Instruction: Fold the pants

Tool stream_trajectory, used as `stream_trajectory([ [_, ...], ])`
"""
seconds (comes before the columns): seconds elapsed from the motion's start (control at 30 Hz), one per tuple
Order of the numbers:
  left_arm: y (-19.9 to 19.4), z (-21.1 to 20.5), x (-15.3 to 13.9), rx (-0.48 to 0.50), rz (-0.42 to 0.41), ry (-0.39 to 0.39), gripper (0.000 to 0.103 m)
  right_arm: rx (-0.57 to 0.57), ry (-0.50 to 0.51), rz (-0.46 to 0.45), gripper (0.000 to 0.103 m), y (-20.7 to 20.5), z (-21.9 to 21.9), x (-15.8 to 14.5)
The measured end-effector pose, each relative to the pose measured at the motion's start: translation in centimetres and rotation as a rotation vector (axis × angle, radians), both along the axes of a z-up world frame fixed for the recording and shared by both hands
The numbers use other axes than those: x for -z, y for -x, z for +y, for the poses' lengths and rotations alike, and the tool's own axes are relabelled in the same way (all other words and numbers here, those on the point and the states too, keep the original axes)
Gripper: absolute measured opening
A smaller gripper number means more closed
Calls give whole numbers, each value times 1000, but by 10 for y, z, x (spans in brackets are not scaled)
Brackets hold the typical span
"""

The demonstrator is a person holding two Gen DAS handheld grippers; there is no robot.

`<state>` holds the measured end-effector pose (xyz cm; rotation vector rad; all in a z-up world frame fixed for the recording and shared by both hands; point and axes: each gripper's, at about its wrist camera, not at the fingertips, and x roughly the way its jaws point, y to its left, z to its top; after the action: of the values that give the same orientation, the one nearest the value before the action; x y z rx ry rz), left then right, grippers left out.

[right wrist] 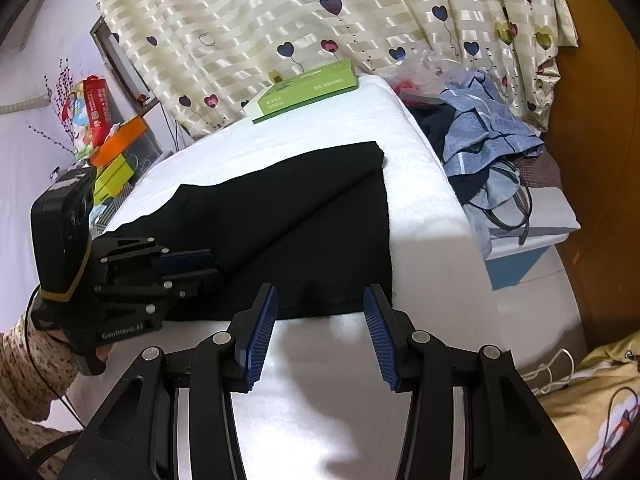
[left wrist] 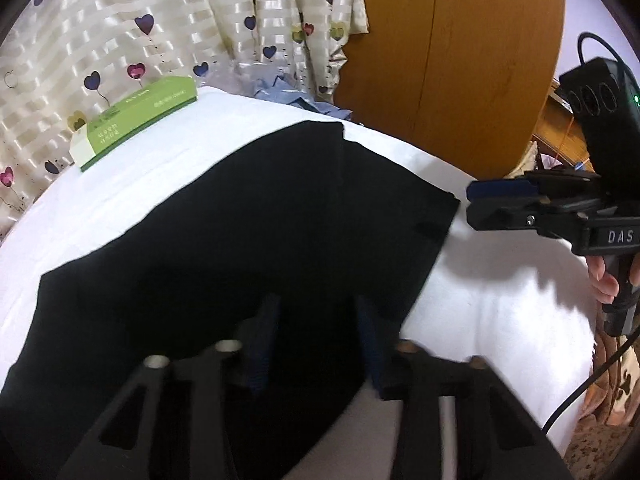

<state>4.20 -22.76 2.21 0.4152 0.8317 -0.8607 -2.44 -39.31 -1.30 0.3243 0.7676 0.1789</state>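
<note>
Right gripper: jaws stand wide apart, blue ribbed pads clear of any cloth, hovering over the white surface just short of the near hem of the pants. Left gripper: jaws set narrower, hanging over the black pants; its blue pads blur into the dark fabric, so I cannot tell whether they press on it. From the right wrist view the left gripper sits at the left edge of the garment, fingertips lying against the cloth.

Counts: two hand-held grippers, one pair of pants, one green box.

Pants: black, lying flat on the white surface, already doubled over, with a diagonal fold line running from the left edge toward the far right corner. Edges roughly square on the right side.

Green box: rests at the far edge of the surface, well apart from the pants.

Surface: white cloth-covered, padded-looking top. Beside it on the right, a heap of blue clothes on a lower white ledge.

Room: cream striped curtain with heart prints behind; wooden wardrobe with two doors; boxes stacked on a shelf at far left. A speckled sleeve shows behind the left gripper.
</note>
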Motion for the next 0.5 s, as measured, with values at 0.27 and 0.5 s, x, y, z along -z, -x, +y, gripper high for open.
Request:
stream_trajectory([
  [0.27,-30,10,-10,-21,71,84,8,-11,18,5,46,-13,4,-4],
  [0.5,-77,50,-4,-194,133,191,7,-15,39,15,46,-32,10,-7],
])
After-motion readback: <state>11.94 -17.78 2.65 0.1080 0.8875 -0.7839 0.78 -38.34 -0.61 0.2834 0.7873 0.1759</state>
